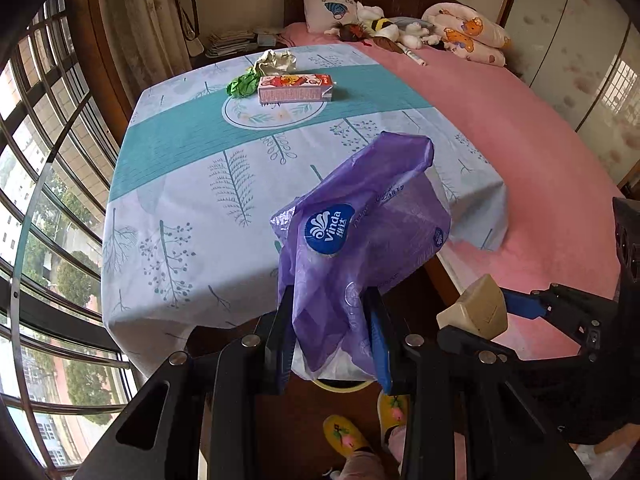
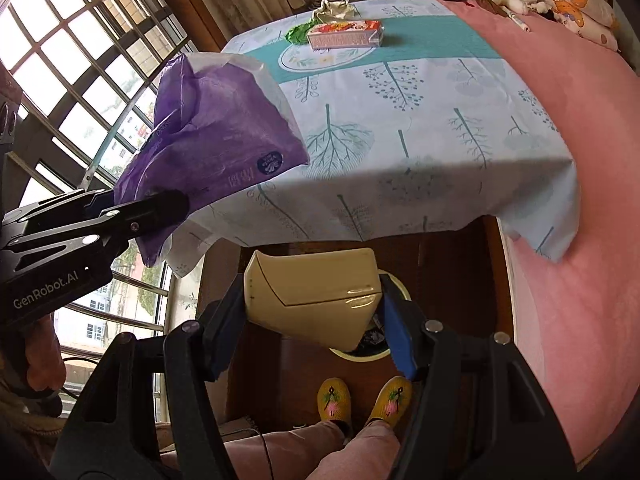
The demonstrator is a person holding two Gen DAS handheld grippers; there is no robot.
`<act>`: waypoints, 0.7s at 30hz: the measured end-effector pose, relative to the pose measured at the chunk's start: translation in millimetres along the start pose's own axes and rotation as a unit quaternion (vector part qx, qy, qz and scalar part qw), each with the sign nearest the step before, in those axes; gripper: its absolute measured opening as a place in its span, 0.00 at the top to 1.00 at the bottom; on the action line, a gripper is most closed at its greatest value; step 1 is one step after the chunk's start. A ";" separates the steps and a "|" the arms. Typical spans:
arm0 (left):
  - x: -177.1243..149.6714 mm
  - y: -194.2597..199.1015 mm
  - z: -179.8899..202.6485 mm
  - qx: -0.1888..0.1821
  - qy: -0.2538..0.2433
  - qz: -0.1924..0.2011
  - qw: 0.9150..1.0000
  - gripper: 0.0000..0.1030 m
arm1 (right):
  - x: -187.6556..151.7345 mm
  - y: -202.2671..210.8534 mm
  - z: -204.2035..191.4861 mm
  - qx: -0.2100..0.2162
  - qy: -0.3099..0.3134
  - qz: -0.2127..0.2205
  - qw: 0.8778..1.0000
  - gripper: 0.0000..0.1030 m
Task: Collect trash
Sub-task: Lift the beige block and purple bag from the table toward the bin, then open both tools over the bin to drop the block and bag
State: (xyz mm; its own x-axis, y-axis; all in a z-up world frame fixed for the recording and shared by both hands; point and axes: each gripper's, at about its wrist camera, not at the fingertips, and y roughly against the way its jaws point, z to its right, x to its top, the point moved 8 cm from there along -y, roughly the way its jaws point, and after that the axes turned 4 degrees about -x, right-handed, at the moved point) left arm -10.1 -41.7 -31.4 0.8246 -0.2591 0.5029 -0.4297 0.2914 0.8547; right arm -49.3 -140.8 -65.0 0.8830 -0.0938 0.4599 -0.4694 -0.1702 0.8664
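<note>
The left gripper [image 1: 330, 336] is clamped on a crinkly purple plastic wrapper [image 1: 360, 232], thin and slightly translucent, its pale inner lining showing at the lower edge. A round blue badge on it reads "Vinda" with white characters beside it; smaller print across the film is too faint to read. In the right wrist view the same wrapper [image 2: 216, 136] hangs at 10 o'clock, pinched by black fingers whose frame carries the white lettering "GenRobot.AI".

The right gripper [image 2: 316, 304] is closed on a cream carton [image 2: 316, 292], smooth and glossy, wedge-shaped with a folded gable end, held between one black pad and one blue pad. In the left wrist view this carton [image 1: 474, 308] sits at 4 o'clock, near the wrapper but apart from it.

Directly under the carton, a round pale-rimmed bin [image 2: 396, 292] shows on the dark wooden floor, with a pair of yellow embroidered slippers [image 2: 364, 400] at 6 o'clock.

At 12 o'clock the table wears a light blue tablecloth [image 1: 192, 216] printed with leaf and branch motifs and a teal band. On the band lie a rectangular pink box [image 1: 294, 88] with cartoon artwork, writing unreadable, a crumpled green wad [image 1: 242, 85] touching its left end, and a crumpled off-white paper ball [image 1: 276, 61] just behind. A pink bedspread [image 1: 532, 184] fills the 3 o'clock side.
</note>
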 end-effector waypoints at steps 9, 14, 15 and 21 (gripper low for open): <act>-62.3 -106.1 10.2 -0.009 0.038 -0.074 0.996 0.69 | -58.2 -81.9 31.0 -0.002 -0.034 -0.058 0.998 0.42; -92.1 -182.3 -5.1 -0.004 0.074 -0.101 0.992 0.69 | -89.0 -152.1 53.5 -0.008 -0.045 -0.077 0.996 0.42; -99.4 -196.8 -6.8 -0.003 0.076 -0.105 0.991 0.69 | -94.0 -167.0 59.0 -0.013 -0.047 -0.080 0.996 0.42; -140.1 -283.4 -19.9 -0.012 0.098 -0.135 0.986 0.69 | -125.2 -246.7 90.5 -0.037 -0.072 -0.092 0.992 0.42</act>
State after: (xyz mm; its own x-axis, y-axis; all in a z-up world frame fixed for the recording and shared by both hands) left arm 3.4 -69.7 -346.6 0.9643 -0.1475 0.2198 -0.1769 0.2588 0.9496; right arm -44.3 -175.8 -353.9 0.9416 -0.2084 0.2643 -0.2937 -0.1252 0.9476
